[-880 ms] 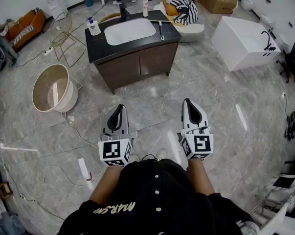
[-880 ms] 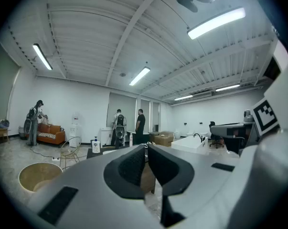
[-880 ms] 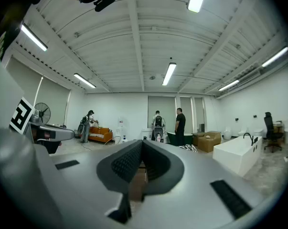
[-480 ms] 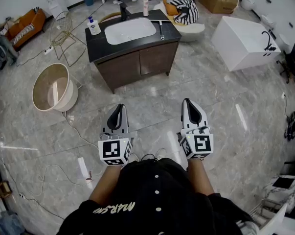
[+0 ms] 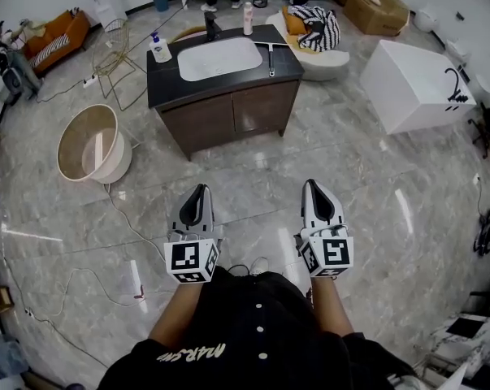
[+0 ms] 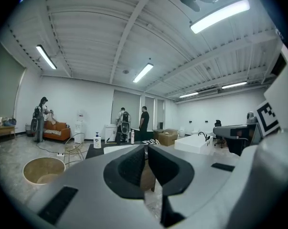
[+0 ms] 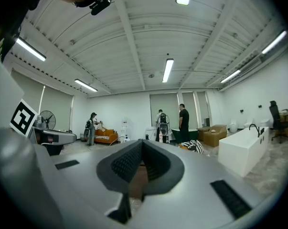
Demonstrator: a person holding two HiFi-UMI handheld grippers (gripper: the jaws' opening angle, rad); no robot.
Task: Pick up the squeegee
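Head view, looking steeply down across the floor (image 5: 253,169) toward a dark vanity (image 5: 228,116). The squeegee (image 5: 271,58) lies flat on the tabletop (image 5: 165,88), along its right edge and just beside the basin (image 5: 220,58). Its cross-bar head appears to point to the back edge and its handle to the front edge. We judge it light and stiff: a slim handle carrying a narrow head with a soft rubber lip. The handle looks smooth and may slip, and the lip would deform if pinched. We would therefore take hold across the middle of the handle, where it lies clear of the basin rim, and leave the head untouched. The left tool (image 5: 200,190) and the right tool (image 5: 312,186) are held side by side and about level, both aimed at the vanity. Each is clenched, jaws together with nothing between them, as the two gripper views confirm. The squeegee is well apart from both tools, far ahead of them, and lies between their two lines of aim, somewhat nearer that of the right tool. We judge that the approach is not yet under way, and that the chosen tool must be released before it reaches the handle.
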